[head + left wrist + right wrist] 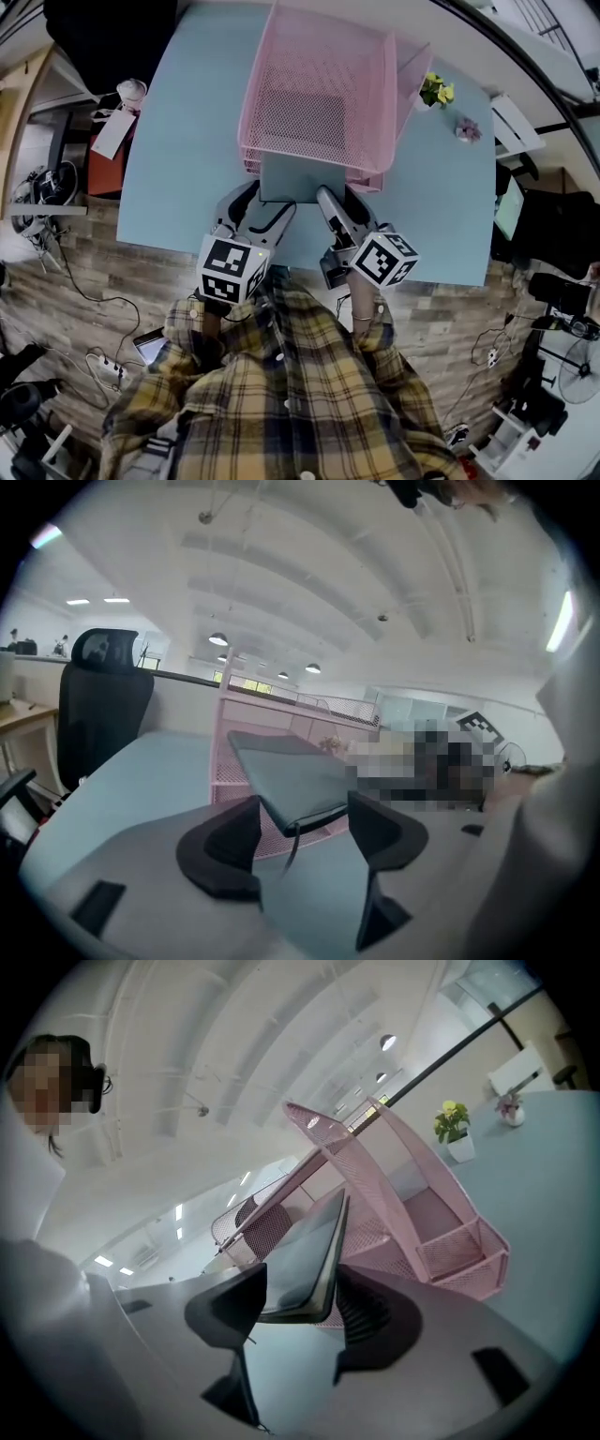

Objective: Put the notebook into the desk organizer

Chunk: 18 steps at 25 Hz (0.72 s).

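Before the desk organizer (323,56), the notebook (289,180) seemingly points lengthwise into it.

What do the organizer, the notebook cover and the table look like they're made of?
The organizer is probably metal wire mesh with a matt pink coating, going by its fine see-through grid. The notebook has a smooth, matt grey-green cover, perhaps faux leather or coated card. The table is plain pale blue with little sheen, likely laminate or painted board.
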Tool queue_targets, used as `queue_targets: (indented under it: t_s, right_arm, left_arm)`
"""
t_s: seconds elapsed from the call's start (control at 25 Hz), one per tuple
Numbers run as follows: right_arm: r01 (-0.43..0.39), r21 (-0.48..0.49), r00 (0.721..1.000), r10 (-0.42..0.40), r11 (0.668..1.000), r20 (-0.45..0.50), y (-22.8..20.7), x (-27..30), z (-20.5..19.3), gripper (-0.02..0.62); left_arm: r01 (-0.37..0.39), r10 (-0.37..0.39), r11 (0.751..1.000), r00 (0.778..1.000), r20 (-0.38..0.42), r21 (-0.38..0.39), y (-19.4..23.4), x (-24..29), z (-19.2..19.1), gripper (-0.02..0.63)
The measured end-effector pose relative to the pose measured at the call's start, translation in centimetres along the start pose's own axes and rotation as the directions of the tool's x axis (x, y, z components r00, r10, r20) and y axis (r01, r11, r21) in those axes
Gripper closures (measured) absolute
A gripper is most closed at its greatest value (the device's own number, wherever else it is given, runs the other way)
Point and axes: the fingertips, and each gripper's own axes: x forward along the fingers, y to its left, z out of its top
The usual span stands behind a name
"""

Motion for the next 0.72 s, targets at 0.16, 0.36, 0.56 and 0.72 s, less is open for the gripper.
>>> queue_targets:
  t_s: [0.16,0.36,0.56,0.72]
  right_arm:
    - [-0.004,-0.112,1.0,0.003,0.994,-0.01,0.6,-0.9,-0.4,0.348]
    - [0.026,-0.34,0.999,-0.036,0.94,-0.024,0.6,-2.4,-0.8,0.348]
    - [0.031,-0.506,0.997,-0.06,0.862,-0.041,0.9,-2.9,-1.4,0.348]
    - [0.045,-0.56,0.996,-0.083,0.827,-0.043,1.0,-2.7,-1.8,0.35]
  left_arm:
    - [-0.019,0.019,0.998,1.0,0.008,0.054,0.1,-0.6,0.1,0.344]
    - [-0.021,0.021,0.995,1.0,-0.004,0.1,-0.4,-0.8,-0.3,0.344]
    - [-0.048,0.049,0.988,0.999,-0.004,0.144,-0.1,-1.2,-0.6,0.361]
    - [-0.08,0.079,0.981,0.997,0.013,0.179,0.3,-1.4,-0.5,0.408]
